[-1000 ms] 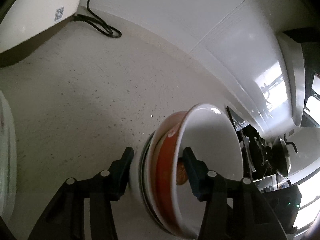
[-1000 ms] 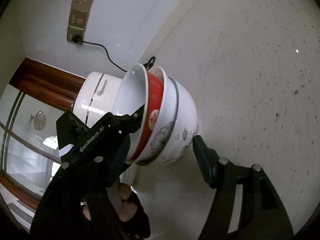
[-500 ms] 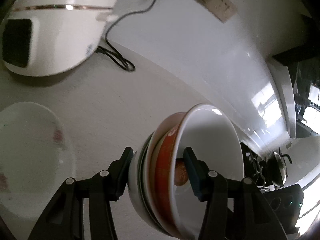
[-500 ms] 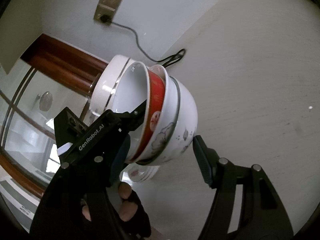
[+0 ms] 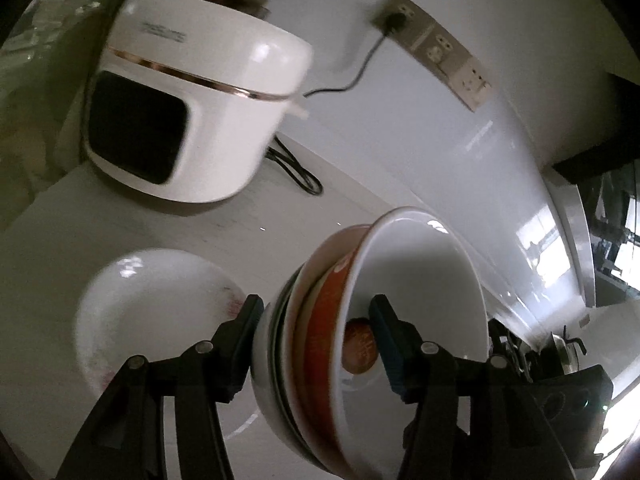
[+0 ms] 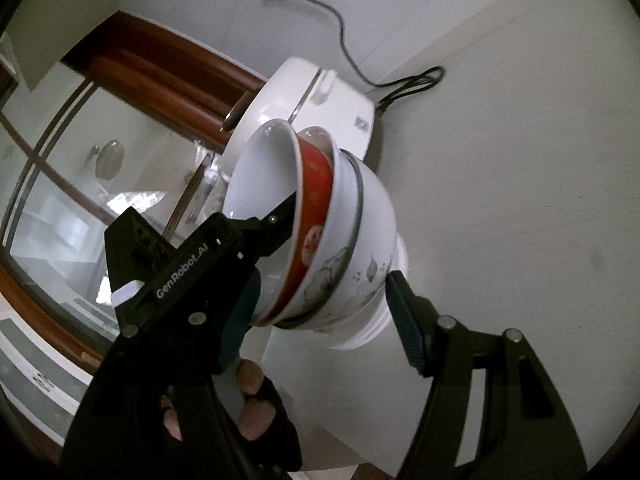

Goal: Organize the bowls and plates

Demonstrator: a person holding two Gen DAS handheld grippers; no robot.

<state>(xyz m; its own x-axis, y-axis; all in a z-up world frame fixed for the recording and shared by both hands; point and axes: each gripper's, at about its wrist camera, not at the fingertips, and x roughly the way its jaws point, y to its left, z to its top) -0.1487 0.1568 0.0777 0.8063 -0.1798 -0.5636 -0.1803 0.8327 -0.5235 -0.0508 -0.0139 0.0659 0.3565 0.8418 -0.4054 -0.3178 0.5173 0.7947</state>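
Observation:
A stack of nested bowls hangs tilted on its side above the counter: a plain white bowl [image 5: 420, 280] innermost, a red bowl [image 5: 324, 320] around it, a white flowered bowl [image 6: 360, 232] outermost. My left gripper [image 5: 316, 324] clamps the stack, one finger inside the white bowl and one on the outer wall, and its jaws are opening slightly. My right gripper [image 6: 320, 296] holds the same stack from the other side, with one pad against the flowered bowl's base. A white plate [image 5: 152, 312] lies on the counter below and to the left.
A white rice cooker [image 5: 192, 92] stands at the back left, its black cord [image 5: 296, 168] running to a wall outlet [image 5: 440, 44]. A stove with a kettle [image 5: 564, 352] is far right. A gloved hand [image 6: 256, 412] holds the left gripper. A wood-framed window [image 6: 120, 72] is behind.
Both grippers have carried the bowl stack up and toward the rice cooker. The cooker and the white plate have come into the left wrist view.

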